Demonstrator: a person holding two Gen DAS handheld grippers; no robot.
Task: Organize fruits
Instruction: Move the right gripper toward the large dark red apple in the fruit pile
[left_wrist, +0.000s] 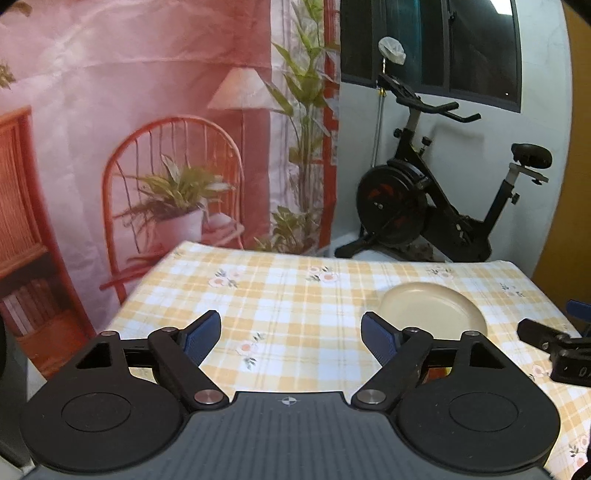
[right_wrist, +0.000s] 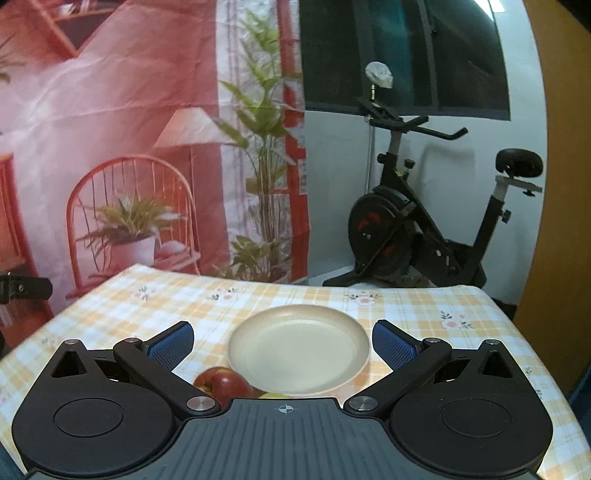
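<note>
A cream plate (right_wrist: 295, 309) lies empty on the yellow checked tablecloth (right_wrist: 110, 317). Over it my right gripper (right_wrist: 282, 347) hangs open, nothing between its blue pads. A red apple (right_wrist: 221, 384) sits on the cloth at the plate's near left edge. Beside it a sliver of a yellow-green fruit (right_wrist: 275, 396) peeks out over the gripper body. My left gripper (left_wrist: 291, 336) is open over bare cloth, left of the plate (left_wrist: 432, 314). An orange patch (left_wrist: 437, 373) shows behind its right finger; I cannot tell what it is. The right gripper's finger (left_wrist: 554, 347) enters at the right edge.
The table's far edge (left_wrist: 332, 258) and left edge drop off in front of a pink printed backdrop (left_wrist: 147, 110). A black exercise bike (right_wrist: 424, 229) stands behind the table at the right. The left gripper's tip (right_wrist: 22, 288) shows at the left edge of the right wrist view.
</note>
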